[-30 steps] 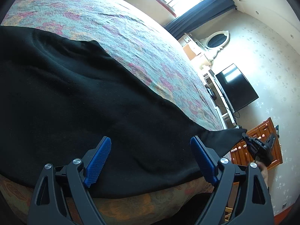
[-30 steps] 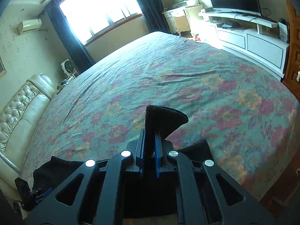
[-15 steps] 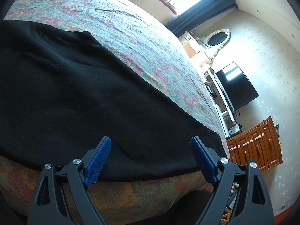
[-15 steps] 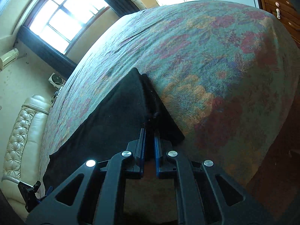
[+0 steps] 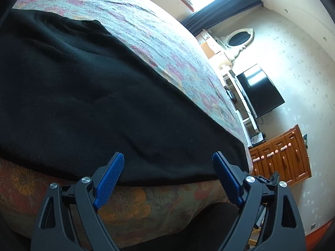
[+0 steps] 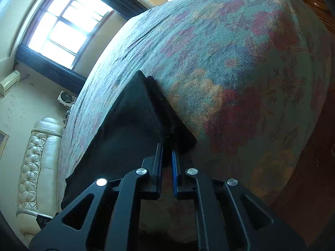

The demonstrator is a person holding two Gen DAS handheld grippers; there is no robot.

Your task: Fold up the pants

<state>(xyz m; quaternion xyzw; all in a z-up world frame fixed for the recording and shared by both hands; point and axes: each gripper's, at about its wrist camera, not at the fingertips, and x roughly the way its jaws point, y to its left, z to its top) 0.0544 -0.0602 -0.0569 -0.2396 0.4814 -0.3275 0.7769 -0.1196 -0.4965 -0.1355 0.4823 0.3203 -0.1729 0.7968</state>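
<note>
Black pants [image 5: 88, 96] lie spread flat along the near edge of a bed with a floral cover [image 5: 146, 31]. My left gripper [image 5: 167, 163] is open and empty, its blue pads just over the pants' near hem. In the right wrist view the pants [image 6: 129, 121] run away to the left, and my right gripper [image 6: 167, 152] is shut on their near corner, held down at the bed's edge.
A TV [image 5: 259, 94] on a white unit and a wooden dresser [image 5: 280, 154] stand past the foot of the bed. A cream tufted sofa [image 6: 35, 159] sits beyond the bed's far side, under a window [image 6: 65, 21].
The right gripper lowered the pants' corner from mid-air down to the bed edge, pulling the cloth flat and straight. The left gripper stayed open and shifted slightly.
</note>
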